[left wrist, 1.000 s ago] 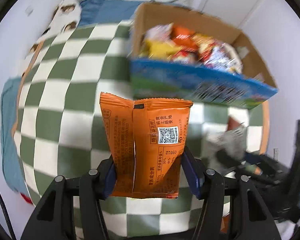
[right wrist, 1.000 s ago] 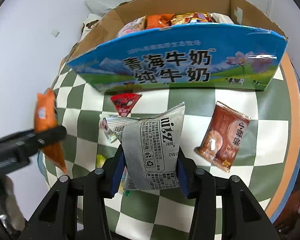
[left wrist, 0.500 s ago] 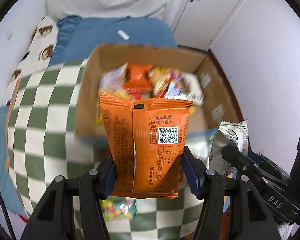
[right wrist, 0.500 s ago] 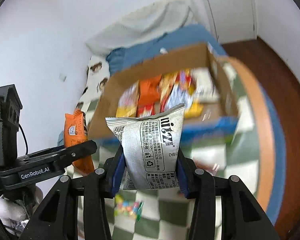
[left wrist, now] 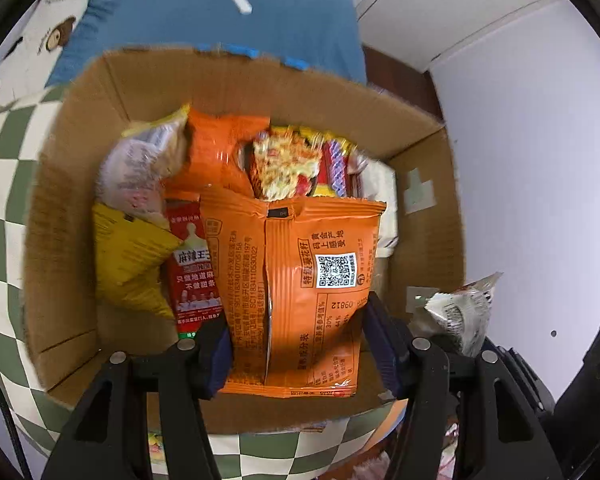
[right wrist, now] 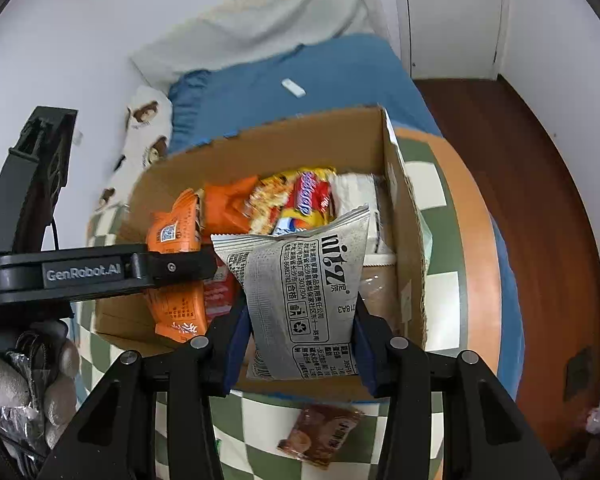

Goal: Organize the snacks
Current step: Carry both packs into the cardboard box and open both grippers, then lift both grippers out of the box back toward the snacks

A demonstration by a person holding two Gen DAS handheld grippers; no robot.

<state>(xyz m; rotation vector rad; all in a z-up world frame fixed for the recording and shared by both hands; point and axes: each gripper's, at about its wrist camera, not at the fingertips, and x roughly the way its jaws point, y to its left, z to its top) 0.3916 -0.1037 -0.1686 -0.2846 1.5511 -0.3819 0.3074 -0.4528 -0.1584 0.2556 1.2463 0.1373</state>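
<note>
- Both grippers have travelled from above the checked cloth to above the open cardboard box (left wrist: 76, 208), each with the same packet as a second ago.
- On the left, the left gripper (left wrist: 296, 344) points steeply down into the box. Its jaws are narrow and the blue pads (left wrist: 220, 354) press both sides of the orange packet (left wrist: 300, 292), which stands upright over the near part of the box.
- In the right wrist view a gloved hand (right wrist: 40, 380) holds the left gripper from the near left corner.
- Inside the box lie many snacks: a yellow bag (left wrist: 128, 256) at the left, a red packet (left wrist: 192, 264) beside it, orange and yellow packets further back.
- On the right, the right gripper (right wrist: 300, 340) is also closed narrowly. It holds the grey packet (right wrist: 304, 300) upright above the near right part of the box.
- A brown packet (right wrist: 320, 436) lies on the checked cloth (right wrist: 260, 412), just near the box's front wall.
- Far behind the box lies a blue blanket (right wrist: 284, 72).
</note>
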